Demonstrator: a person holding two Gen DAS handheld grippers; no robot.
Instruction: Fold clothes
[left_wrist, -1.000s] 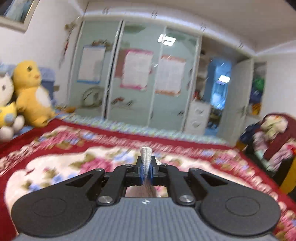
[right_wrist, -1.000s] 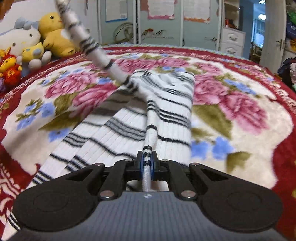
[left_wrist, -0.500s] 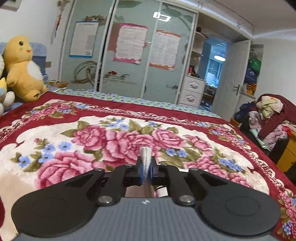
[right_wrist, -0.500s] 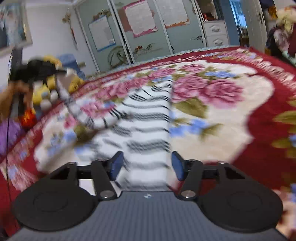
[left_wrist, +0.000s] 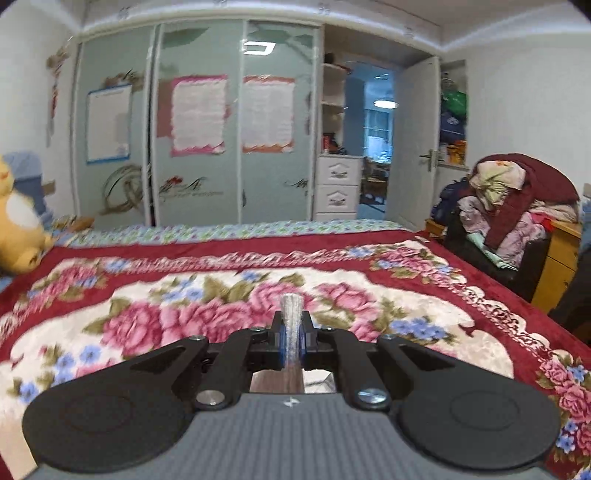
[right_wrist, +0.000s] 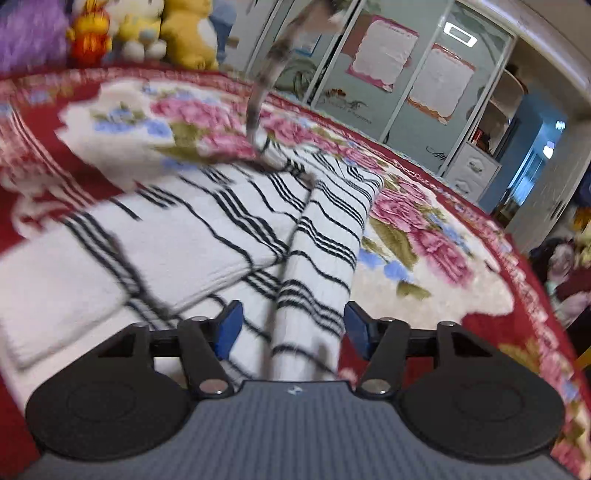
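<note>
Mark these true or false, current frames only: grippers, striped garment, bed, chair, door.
1. The left gripper is shut on a pinch of pale fabric. True.
2. The right gripper clamps the striped garment. False: its pads stand apart and are closing, garment between them.
3. The striped garment lies on a floral blanket. True.
4. The chair beside the bed is bare. False: clothes are heaped on it.
5. The door is closed. False: it stands open.

A bed under a red floral blanket (left_wrist: 424, 291) faces pale green sliding wardrobe doors (left_wrist: 199, 125). A white door (left_wrist: 413, 144) stands open beside white drawers (left_wrist: 338, 188); plush toys (right_wrist: 147, 33) line the bed's edge.
</note>
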